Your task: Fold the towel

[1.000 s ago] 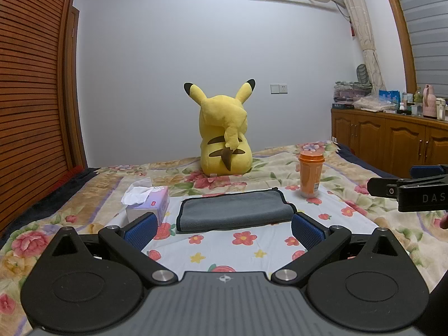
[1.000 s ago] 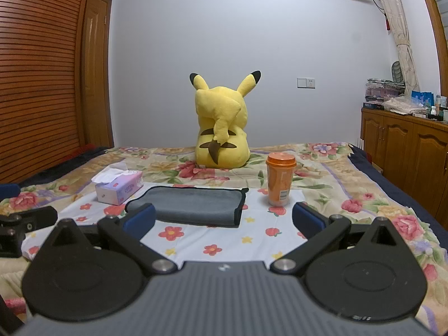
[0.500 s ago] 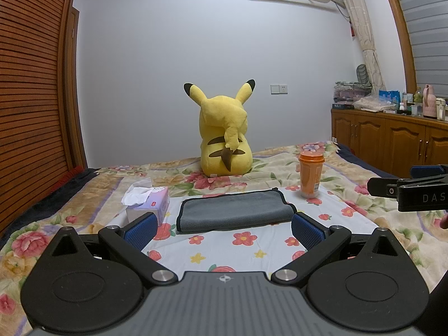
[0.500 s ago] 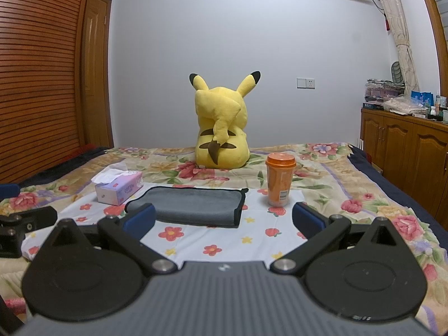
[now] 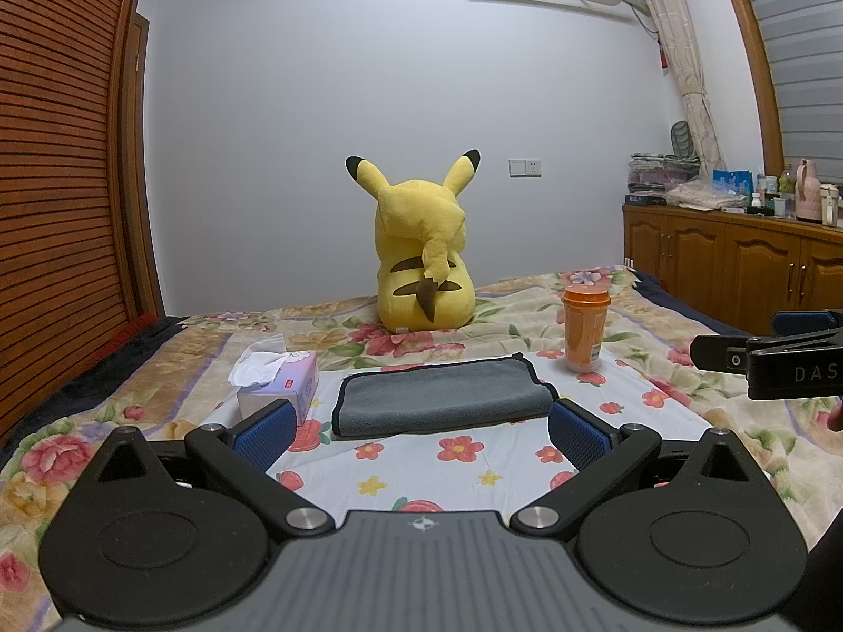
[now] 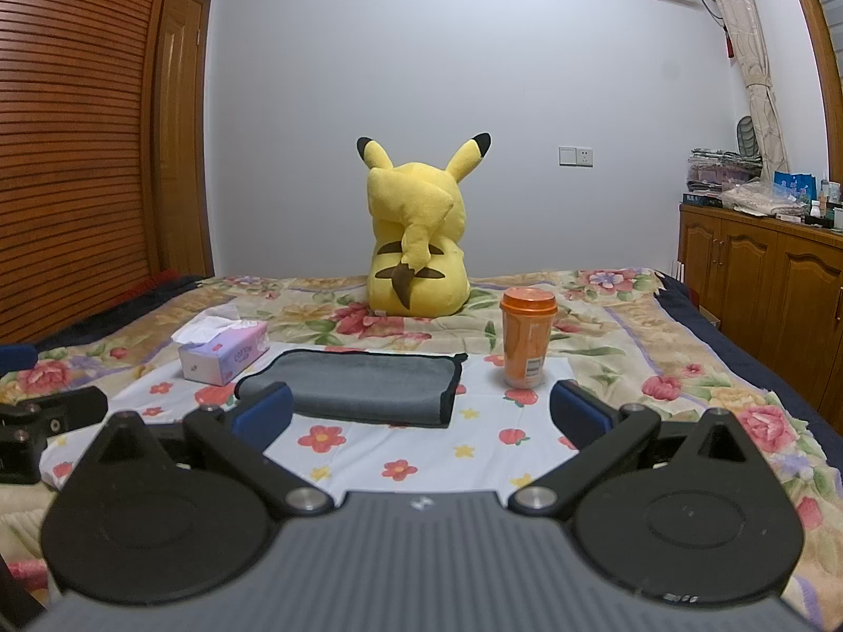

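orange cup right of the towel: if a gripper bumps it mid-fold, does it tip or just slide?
Probably tips. The orange cup is tall and narrow, tapering to a smaller base, and it stands upright on the soft floral bedspread, so its footing looks poor. It sits close beside the gray towel, apart from it. Fill level isn't visible, so weight is uncertain.

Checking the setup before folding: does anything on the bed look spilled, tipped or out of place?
Nothing stands out. The gray towel lies flat, the orange cup stands upright with its lid on, and the tissue box sits beside the towel.
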